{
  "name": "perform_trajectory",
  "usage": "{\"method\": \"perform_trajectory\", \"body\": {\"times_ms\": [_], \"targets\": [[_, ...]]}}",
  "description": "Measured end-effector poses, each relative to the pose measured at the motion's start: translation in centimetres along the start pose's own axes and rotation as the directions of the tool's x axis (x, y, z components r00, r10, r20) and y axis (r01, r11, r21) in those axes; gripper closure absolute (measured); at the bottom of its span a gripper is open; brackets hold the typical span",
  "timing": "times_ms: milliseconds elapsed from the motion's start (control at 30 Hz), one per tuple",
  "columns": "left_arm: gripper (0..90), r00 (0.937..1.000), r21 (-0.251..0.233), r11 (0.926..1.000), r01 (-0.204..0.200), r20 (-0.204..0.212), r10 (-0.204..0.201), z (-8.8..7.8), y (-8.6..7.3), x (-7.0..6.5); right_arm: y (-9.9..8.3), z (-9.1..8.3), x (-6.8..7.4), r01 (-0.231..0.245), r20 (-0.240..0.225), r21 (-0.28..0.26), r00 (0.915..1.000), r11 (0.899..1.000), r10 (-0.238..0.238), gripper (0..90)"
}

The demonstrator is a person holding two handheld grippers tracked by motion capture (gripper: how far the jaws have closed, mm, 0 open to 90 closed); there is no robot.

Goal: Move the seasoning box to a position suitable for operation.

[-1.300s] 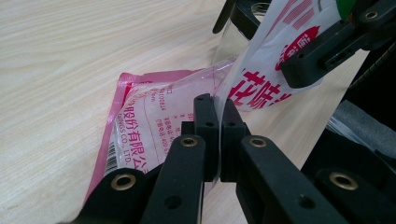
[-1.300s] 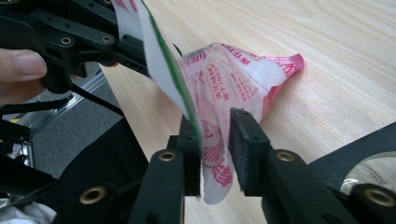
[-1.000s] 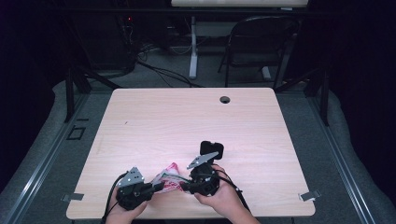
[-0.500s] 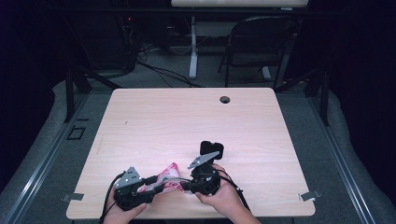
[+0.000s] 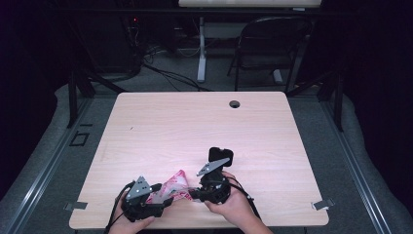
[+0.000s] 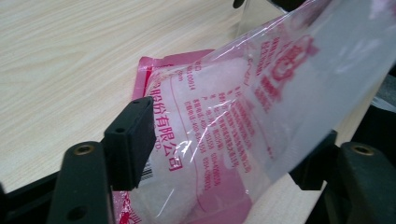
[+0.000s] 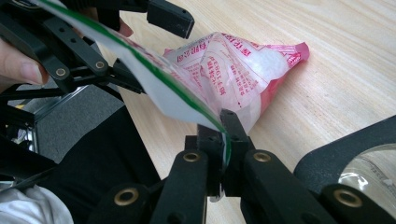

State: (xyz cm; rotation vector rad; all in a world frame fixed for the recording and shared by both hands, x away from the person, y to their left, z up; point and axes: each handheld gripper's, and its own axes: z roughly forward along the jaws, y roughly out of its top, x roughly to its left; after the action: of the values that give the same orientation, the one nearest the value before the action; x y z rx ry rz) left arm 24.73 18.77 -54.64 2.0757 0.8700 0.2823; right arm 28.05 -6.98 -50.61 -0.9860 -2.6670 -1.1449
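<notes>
pink-printed bag held at one edge, near the table's front

a clear plastic bag (image 5: pixel 171 187) with pink and red printing and white filling lies near the front edge of the pale wooden table (image 5: pixel 195 126), between the two hand-held black two-jaw grippers. in the high view it rises to a small peak, its lower part resting on the wood.

the right gripper (image 7: pixel 223 140) has its jaws pressed together on the bag's thin, green-lined edge; in the right gripper view that edge runs straight into the closed pads, and the film stretches up and away from them toward the other tool. the bag's pink sealed corner (image 7: pixel 299 50) lies on the table beyond.

the left gripper (image 6: pixel 224 154) has just been opening its jaws. in the left gripper view they stand apart, with the bag passing between them: one black pad (image 6: pixel 133 137) sits against or just beside the printed film, and the far pad is half hidden behind the plastic, so contact there cannot be told. no squeeze on the bag shows.

in the high view the left gripper (image 5: pixel 146 200) sits just left of the bag and the right gripper (image 5: pixel 207 190) just right of it, each held in a hand at the table's front edge.
</notes>
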Motion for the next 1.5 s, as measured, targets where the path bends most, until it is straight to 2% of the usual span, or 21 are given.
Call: {"method": "perform_trajectory", "body": {"times_ms": [33,133,200,367,433,500,567,600,633,867,1033,1200,1500], "targets": [[32.3,1.0,0.004,1.0,0.006,-0.008,-0.006,0.1,-0.1,0.0,0.0,0.0,0.0,-0.002,-0.002,0.0,1.0,1.0,0.002,89.6],[30.7,0.9995,0.024,0.9996,-0.013,-0.03,0.013,0.5,-0.4,0.2,-0.1,0.0,-0.1,-0.005,-0.003,0.001,1.0,1.0,0.005,89.5],[30.8,0.9994,0.021,0.9997,-0.007,-0.033,0.008,0.7,-0.6,0.2,-0.2,0.0,-0.1,-0.001,-0.003,0.003,1.0,1.0,0.001,89.5],[29.8,0.9983,0.027,0.9992,-0.029,-0.049,0.03,1.1,-0.8,0.2,-0.4,0.1,-0.1,-0.01,-0.004,-0.003,0.9999,1.0,0.01,89.5],[27.6,0.9986,0.022,0.9995,-0.022,-0.048,0.023,1.5,-1.0,0.2,-0.5,0.1,-0.1,-0.012,-0.004,-0.006,0.9999,1.0,0.012,89.5],[26.6,0.9981,0.032,0.9988,-0.038,-0.048,0.039,1.7,-1.1,0.3,-0.5,0.1,-0.1,-0.007,-0.006,-0.006,1.0,1.0,0.007,89.4],[25.1,0.9978,0.039,0.9986,-0.035,-0.055,0.037,2.1,-1.2,0.3,-0.5,0.1,-0.1,-0.004,-0.007,-0.003,1.0,1.0,0.004,89.5],[24.9,0.9977,0.039,0.9985,-0.039,-0.054,0.041,2.3,-1.3,0.4,-0.5,0.1,-0.1,-0.005,-0.007,-0.001,1.0,1.0,0.005,89.5],[24.8,0.9985,0.037,0.999,-0.026,-0.048,0.027,2.4,-1.3,0.3,-0.5,0.1,-0.1,-0.005,-0.007,-0.001,1.0,1.0,0.005,89.5],[23.6,0.9977,0.05,0.9974,-0.052,-0.042,0.054,3.4,-1.4,0.6,-0.6,0.1,-0.1,-0.004,-0.007,-0.001,1.0,1.0,0.004,89.4],[22.4,0.9995,0.039,0.9991,-0.019,-0.024,0.02,3.7,-1.5,0.7,-0.7,0.1,-0.1,-0.006,-0.006,0.0,1.0,1.0,0.006,89.5],[20.3,0.9989,0.05,0.998,-0.037,-0.026,0.039,4.2,-1.6,0.7,-0.7,0.1,0.0,-0.001,-0.004,-0.001,1.0,1.0,0.001,89.4],[15.8,0.9998,0.053,0.9985,-0.011,0.017,0.01,4.7,-1.5,1.0,-0.9,0.1,-0.2,-0.009,0.002,-0.004,1.0,1.0,0.009,89.4]]}}
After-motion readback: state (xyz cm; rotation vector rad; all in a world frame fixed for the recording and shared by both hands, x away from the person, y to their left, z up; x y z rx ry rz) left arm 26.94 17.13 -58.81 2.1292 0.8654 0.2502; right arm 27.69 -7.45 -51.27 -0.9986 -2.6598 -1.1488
